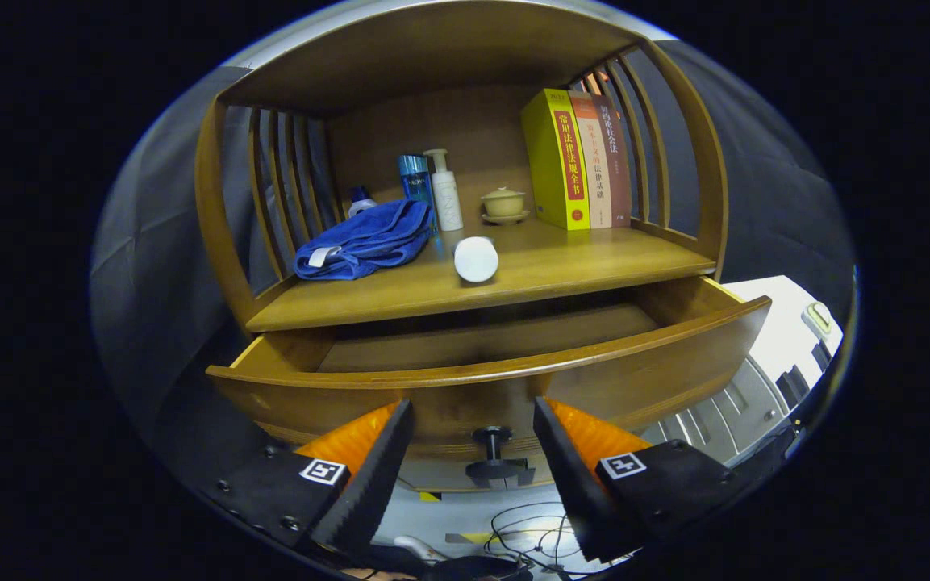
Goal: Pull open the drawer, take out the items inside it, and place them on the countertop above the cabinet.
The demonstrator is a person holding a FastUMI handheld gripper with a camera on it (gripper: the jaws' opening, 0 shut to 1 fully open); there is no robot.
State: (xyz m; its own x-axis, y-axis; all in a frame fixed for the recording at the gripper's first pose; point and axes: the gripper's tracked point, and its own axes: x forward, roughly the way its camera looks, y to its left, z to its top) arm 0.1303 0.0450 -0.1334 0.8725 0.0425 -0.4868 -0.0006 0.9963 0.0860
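Drawer [513, 379] pulled open below countertop, interior visible part bare wood. Dark knob [494, 452] on drawer front sits between fingers, touching neither. Gripper [473, 424] fingers spread wide, holding nothing. Countertop [561, 266] at 12 o'clock beyond drawer. White cylinder [476, 259] lies on its side near countertop front edge. Blue towel [368, 240] at 10 o'clock from cylinder. Blue bottle [414, 179] and white pump bottle [445, 191] behind towel. Lidded cup on saucer [503, 204] at 1 o'clock; upright books [577, 157] beyond it.

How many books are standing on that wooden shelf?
3, upright side by side at the countertop's far end beyond the fingers: yellow book, orange book, brown book. More may hide behind.
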